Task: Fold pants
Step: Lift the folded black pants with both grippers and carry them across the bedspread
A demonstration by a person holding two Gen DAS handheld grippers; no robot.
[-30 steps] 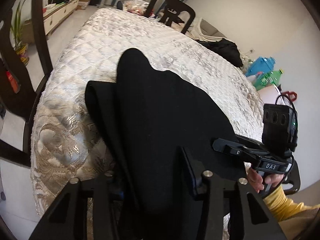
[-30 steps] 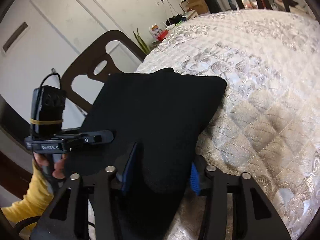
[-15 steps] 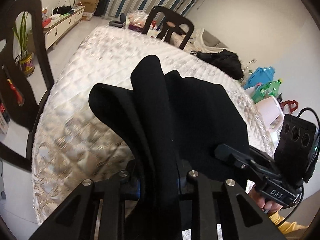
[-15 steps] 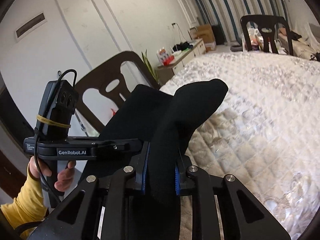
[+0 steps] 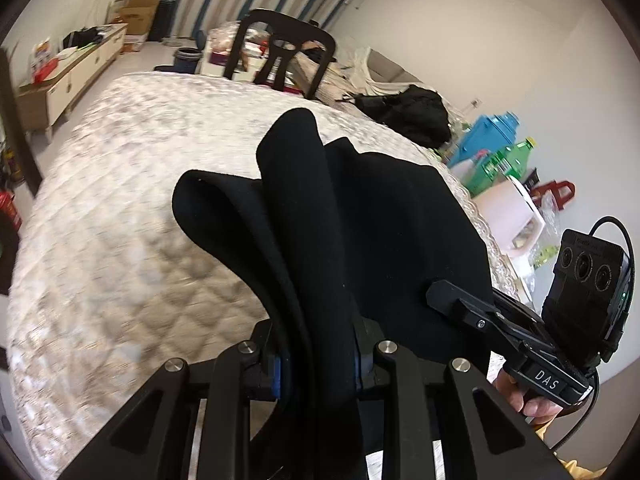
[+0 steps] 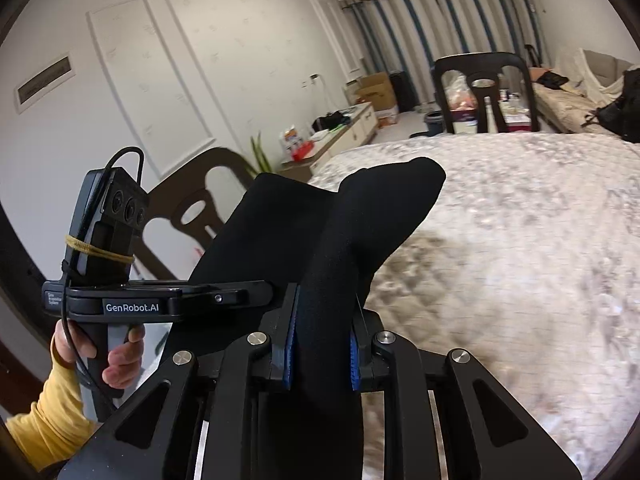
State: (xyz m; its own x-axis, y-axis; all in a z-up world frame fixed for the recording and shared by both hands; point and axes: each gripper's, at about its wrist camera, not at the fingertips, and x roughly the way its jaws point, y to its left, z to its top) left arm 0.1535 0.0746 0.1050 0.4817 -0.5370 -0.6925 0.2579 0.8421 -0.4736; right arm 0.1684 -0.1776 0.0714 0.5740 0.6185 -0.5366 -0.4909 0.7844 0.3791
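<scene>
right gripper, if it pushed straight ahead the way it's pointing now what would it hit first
The right gripper is shut on the black pants, so that fabric leads. Beyond it, probably the quilted white table cover, though depth is unclear.

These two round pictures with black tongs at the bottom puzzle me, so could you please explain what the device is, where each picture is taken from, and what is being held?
There is no robot here. A person holds a hand-operated clamp in each hand, and each clamp carries a wide-angle camera looking along its two fingers, which is why the pictures look round and bent.

One picture comes from the left gripper. At its right edge you see the other tool and the person's right hand. The other picture comes from the right gripper, with the left hand and its yellow sleeve at the left.

Both clamps are shut on the same black pants, lifted above a table with a pale quilted cover. Dark chairs stand around it, with household clutter behind.
</scene>
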